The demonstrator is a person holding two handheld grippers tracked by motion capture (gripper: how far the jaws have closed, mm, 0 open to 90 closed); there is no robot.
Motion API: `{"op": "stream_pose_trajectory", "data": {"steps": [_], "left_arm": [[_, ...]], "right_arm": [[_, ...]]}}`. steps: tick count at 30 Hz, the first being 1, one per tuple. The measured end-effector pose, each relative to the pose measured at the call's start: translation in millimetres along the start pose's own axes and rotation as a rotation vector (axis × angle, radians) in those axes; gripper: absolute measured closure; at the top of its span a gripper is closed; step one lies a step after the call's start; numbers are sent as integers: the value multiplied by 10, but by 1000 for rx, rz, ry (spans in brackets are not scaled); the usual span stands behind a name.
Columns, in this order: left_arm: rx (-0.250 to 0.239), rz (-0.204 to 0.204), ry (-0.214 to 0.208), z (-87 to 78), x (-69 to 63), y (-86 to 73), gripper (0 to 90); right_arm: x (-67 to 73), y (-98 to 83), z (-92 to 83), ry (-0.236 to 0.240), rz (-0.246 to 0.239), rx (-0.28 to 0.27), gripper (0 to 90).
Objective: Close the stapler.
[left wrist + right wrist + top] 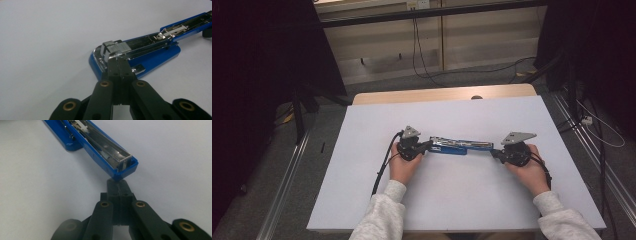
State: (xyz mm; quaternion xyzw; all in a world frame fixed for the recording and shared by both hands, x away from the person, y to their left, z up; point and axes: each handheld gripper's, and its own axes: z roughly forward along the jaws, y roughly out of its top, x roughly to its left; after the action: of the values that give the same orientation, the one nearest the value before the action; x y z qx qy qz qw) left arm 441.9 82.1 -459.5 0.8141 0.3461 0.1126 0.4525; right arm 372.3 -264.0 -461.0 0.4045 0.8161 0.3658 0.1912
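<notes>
lying open: the blue stapler is swung out flat in one long line on the white table, near its middle, between the two grippers; its staple channel faces up.
stapler, left end: in the left gripper view a block of staples sits at the chrome front of the magazine, above the blue base.
stapler, right end: in the right gripper view the blue top arm shows its empty metal trough and ends just at the jaw tips.
left gripper: jaws pressed together, tips touching the chrome front end; whether they pinch a thin edge or merely press on it, i cannot tell.
right gripper: jaws closed flat against each other, tips at or under the blue tip of the arm; nothing seen between them, though a grip on the lower edge can't be ruled out.
hands: a person's hands hold both grippers, grey sleeves coming in from the near edge.
risk: pushing from both ends at once could, i judge, make the hinge buckle or snap shut, or skid the stapler across the smooth table.
risk, staples: a nudge at the front might dislodge the staples.
hard to make out: the exact contact at both tips, the hinge, and the stapler's underside.
</notes>
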Motion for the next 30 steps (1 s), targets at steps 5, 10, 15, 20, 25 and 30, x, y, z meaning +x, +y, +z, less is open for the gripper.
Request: {"op": "stream_pose_trajectory", "data": {"steps": [5, 10, 15, 20, 25, 30], "left_arm": [[1, 17, 6, 4, -27, 2, 900], [10, 40, 11, -2, -24, 6, 900], [3, 36, 18, -3, -33, 2, 900], [6, 34, 1, -16, -41, -6, 900], [-3, 19, -14, -52, -43, -7, 898], [-22, 11, -32, -154, -47, 16, 824]], "right_arm": [[4, 23, -26, 16, 7, -20, 900], [21, 97, -58, 28, 16, -66, 900], [76, 197, -78, 39, 8, -105, 900], [116, 192, -60, 52, -1, -100, 900], [135, 168, -58, 65, 0, -99, 900], [139, 123, -103, 80, 31, -127, 818]]}}
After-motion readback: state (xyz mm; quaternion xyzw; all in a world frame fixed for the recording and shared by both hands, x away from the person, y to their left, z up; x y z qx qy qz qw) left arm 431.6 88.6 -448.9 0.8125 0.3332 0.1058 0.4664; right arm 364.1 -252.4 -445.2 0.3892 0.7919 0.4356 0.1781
